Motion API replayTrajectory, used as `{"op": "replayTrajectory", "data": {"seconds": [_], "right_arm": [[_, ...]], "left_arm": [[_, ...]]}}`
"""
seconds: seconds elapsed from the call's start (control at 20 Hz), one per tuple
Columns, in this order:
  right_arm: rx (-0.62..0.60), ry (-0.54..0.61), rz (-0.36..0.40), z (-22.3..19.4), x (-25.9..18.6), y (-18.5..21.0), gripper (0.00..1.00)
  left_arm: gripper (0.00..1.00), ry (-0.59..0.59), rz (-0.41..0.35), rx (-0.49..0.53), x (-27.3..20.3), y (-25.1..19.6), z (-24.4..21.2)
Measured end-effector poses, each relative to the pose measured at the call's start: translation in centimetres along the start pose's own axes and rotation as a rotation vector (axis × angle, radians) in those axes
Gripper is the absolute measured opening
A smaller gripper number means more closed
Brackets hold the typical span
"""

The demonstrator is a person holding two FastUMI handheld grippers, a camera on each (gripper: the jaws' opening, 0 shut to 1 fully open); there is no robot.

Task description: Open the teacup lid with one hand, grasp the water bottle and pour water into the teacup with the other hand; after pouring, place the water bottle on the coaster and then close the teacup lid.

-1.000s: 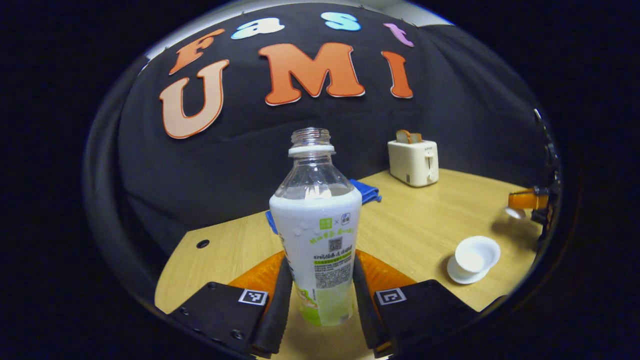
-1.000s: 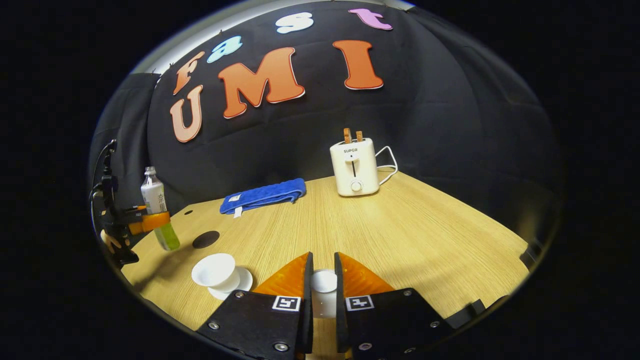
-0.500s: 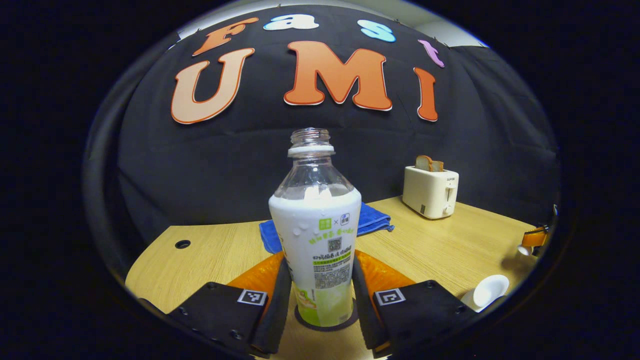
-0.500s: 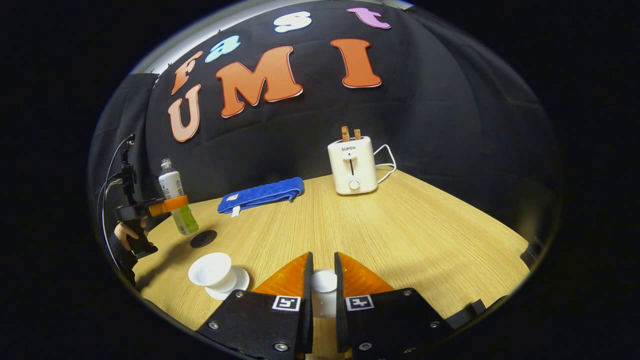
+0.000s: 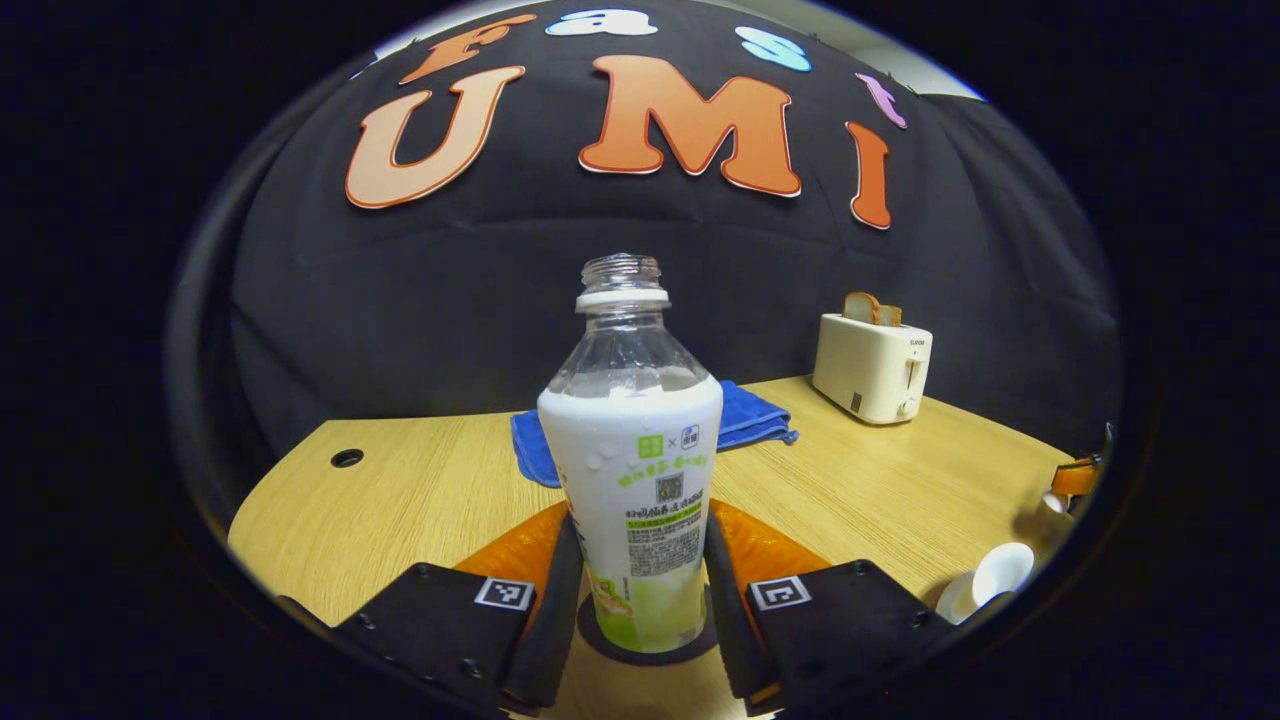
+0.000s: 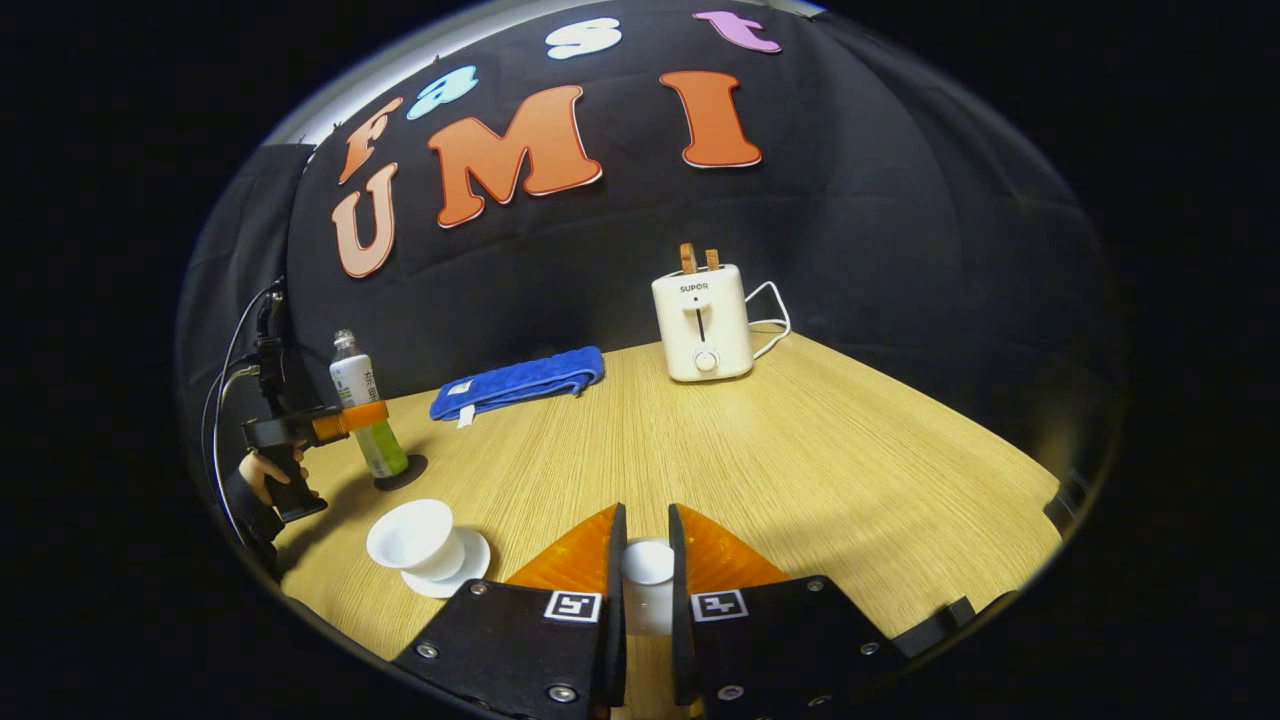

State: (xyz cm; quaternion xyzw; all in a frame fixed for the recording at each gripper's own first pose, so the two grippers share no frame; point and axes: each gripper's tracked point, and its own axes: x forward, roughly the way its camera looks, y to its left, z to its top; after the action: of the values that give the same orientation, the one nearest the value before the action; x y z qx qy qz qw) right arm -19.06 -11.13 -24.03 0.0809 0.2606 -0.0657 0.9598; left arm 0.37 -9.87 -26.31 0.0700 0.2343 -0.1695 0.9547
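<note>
Both jaws are closed: left gripper clamps the bottle upright on the coaster near the desk's left edge; right gripper pinches the lid. Release only once the bottle sits flat, centred.

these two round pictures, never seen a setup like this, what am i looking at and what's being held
A person holds a hand-held gripper in each hand, and each carries a fisheye camera looking along its own fingers. In the left gripper view, the left hand-held gripper grips an uncapped water bottle standing on a dark coaster. In the right gripper view, the right hand-held gripper holds the white teacup lid. On the wooden table sit the open teacup on its saucer, a blue cloth and a toaster.
</note>
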Motion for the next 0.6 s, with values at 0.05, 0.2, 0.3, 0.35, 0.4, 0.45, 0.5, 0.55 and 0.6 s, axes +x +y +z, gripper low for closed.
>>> {"op": "replayTrajectory", "data": {"seconds": [0.05,0.2,0.3,0.35,0.4,0.45,0.5,0.55,0.6], "right_arm": [[0.0,0.001,0.0,-0.06,0.03,0.01,0.19],[0.0,0.002,-0.001,-0.09,0.05,0.03,0.19],[0.001,0.003,0.0,-0.17,0.01,0.07,0.19],[0.002,0.003,0.0,-0.16,0.03,0.1,0.19],[0.005,0.002,0.001,-0.14,0.01,0.14,0.19],[0.007,0.002,0.003,-0.07,0.0,0.18,0.18],[0.008,-0.001,0.004,0.04,-0.06,0.27,0.18],[0.006,-0.004,0.007,0.06,-0.09,0.42,0.18],[0.004,-0.006,0.009,0.13,-0.11,0.57,0.18]], "left_arm": [[0.64,0.002,-0.001,-0.006,0.08,0.1,-0.17],[0.63,-0.003,-0.002,-0.008,-0.04,0.07,-0.29],[0.63,-0.004,-0.003,0.006,0.0,-0.09,-0.22],[0.66,-0.001,-0.001,0.017,-0.04,-0.18,-0.28],[0.66,-0.005,-0.001,0.026,-0.1,-0.28,-0.24],[0.69,-0.008,0.002,0.034,-0.12,-0.27,-0.12],[0.7,-0.007,0.0,0.033,-0.18,-0.39,-0.3],[0.7,-0.009,0.002,0.031,-0.2,-0.36,-0.29],[0.7,-0.008,0.002,0.029,-0.08,-0.46,-0.32]]}}
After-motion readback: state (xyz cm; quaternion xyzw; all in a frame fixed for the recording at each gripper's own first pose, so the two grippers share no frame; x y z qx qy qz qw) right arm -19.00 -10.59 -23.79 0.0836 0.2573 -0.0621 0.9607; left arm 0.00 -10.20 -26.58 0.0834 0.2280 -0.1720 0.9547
